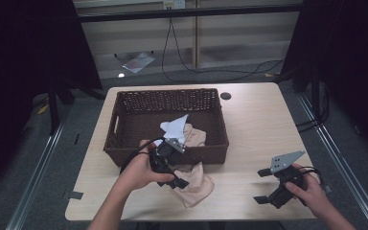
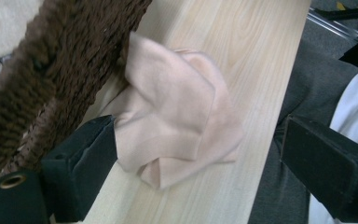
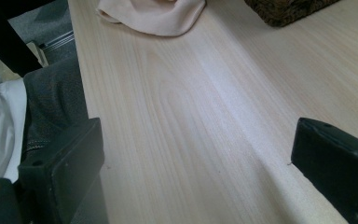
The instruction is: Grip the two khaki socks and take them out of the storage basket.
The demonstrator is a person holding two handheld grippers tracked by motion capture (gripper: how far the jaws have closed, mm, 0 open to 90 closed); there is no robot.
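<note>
Peach cloth [image 1: 195, 188]: crumpled on the wooden table [image 1: 254, 124], touching the near wall of the brown wicker basket [image 1: 124, 103], which holds more cloth. Left gripper [image 1: 175, 179]: over the peach cloth, jaws spread wide either side, pads not pressing it. Right gripper [image 1: 264, 186]: well apart at the table's right, jaws wide, nothing between.

A pale wooden table [image 1: 254, 120] stands on grey floor [image 1: 52, 158], black curtains [image 1: 24, 48] flanking.

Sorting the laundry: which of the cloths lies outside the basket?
The peach cloth on the table, against the wicker basket's near wall, under the left gripper. The white cloth and another peach one lie inside.
</note>
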